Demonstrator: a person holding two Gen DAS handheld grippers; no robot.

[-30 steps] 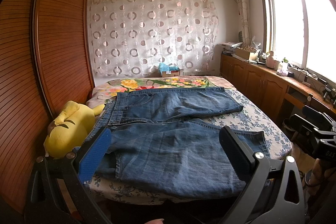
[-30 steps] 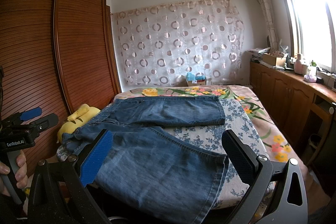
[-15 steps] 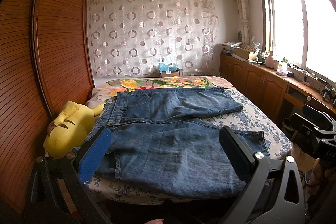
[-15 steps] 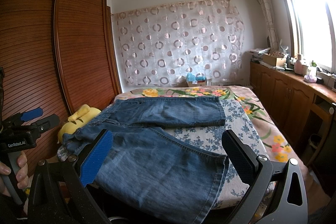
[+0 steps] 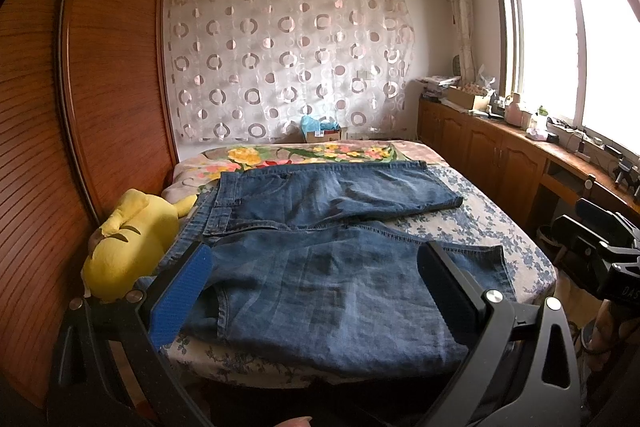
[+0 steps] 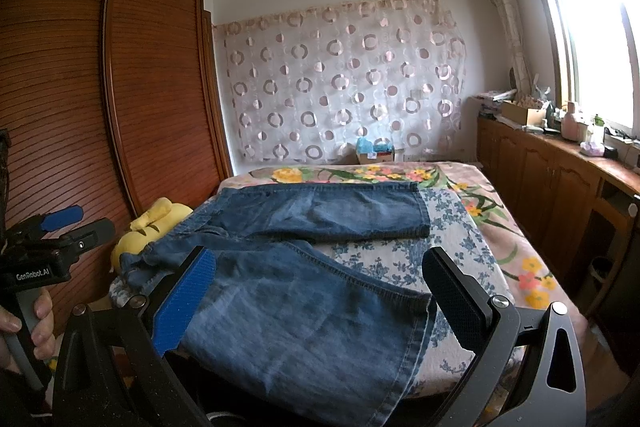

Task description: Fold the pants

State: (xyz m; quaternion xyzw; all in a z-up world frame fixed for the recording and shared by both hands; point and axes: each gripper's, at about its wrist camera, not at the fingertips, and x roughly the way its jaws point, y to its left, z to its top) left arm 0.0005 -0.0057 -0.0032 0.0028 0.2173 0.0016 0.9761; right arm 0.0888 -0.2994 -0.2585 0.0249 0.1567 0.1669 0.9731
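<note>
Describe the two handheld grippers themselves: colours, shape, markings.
Both are black, angular frames with silver screws. Each gripper, left and right, has one blue ribbed pad and one black pad. The left unit's body reads "GenRobot.AI" above a grey handle.

Both wrist views face headward from bed (image 5: pixel 516 227) foot, level, near; share pants (image 5: pixel 320 267).

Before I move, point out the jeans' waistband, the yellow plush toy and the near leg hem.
jeans' waistband (image 5: pixel 218 213): left wrist view, on the band's doubled denim edge.
yellow plush toy (image 5: pixel 128 247): left wrist view, on its body.
near leg hem (image 6: pixel 420 347): right wrist view, on the stitched cuff edge.
</note>
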